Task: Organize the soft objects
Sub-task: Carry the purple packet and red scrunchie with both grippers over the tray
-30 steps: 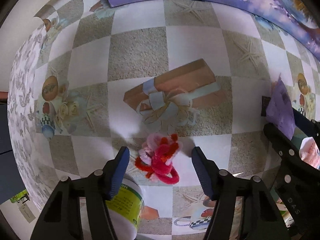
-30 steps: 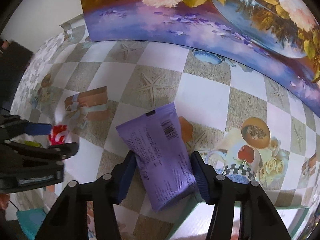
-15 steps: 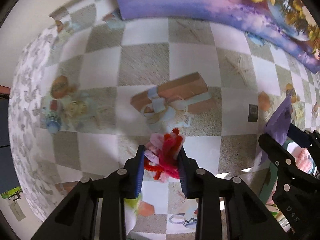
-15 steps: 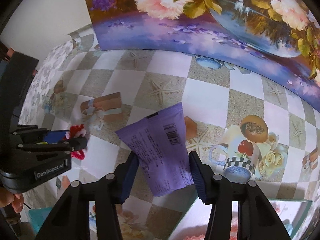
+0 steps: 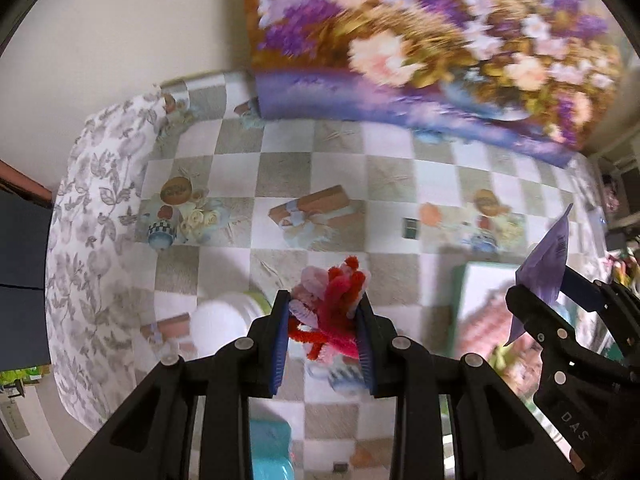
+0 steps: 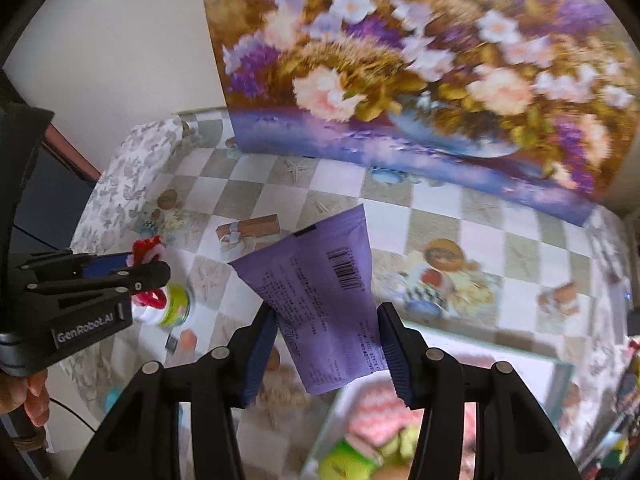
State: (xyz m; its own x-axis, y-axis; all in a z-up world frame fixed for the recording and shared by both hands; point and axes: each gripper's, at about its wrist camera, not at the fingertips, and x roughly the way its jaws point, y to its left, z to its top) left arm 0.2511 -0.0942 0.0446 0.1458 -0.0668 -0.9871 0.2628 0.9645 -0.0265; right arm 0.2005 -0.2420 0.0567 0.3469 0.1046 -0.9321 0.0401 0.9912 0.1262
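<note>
My left gripper (image 5: 323, 300) is shut on a fuzzy red and pink pipe-cleaner bundle (image 5: 334, 292) and holds it in the air above the checkered tablecloth (image 5: 336, 160). In the right wrist view the same bundle (image 6: 149, 249) shows at the far left in the left gripper (image 6: 132, 272). My right gripper (image 6: 326, 312) is shut on the lower part of a flat purple packet (image 6: 320, 272) with a barcode, also off the table. The left wrist view shows that packet (image 5: 554, 256) sticking up from the right gripper (image 5: 560, 304) at the right edge.
A white bottle with a green label (image 5: 218, 322) stands below the left gripper. A green-rimmed box (image 6: 460, 338) with pink knitted and green soft items lies under the right gripper. A large flower painting (image 6: 400, 60) leans at the back. A teal object (image 5: 268, 448) lies near the front.
The left gripper closed on the pipe-cleaner bundle and lifted it off the cloth. The right gripper rose with the purple packet. Both now sit well higher above the table.
</note>
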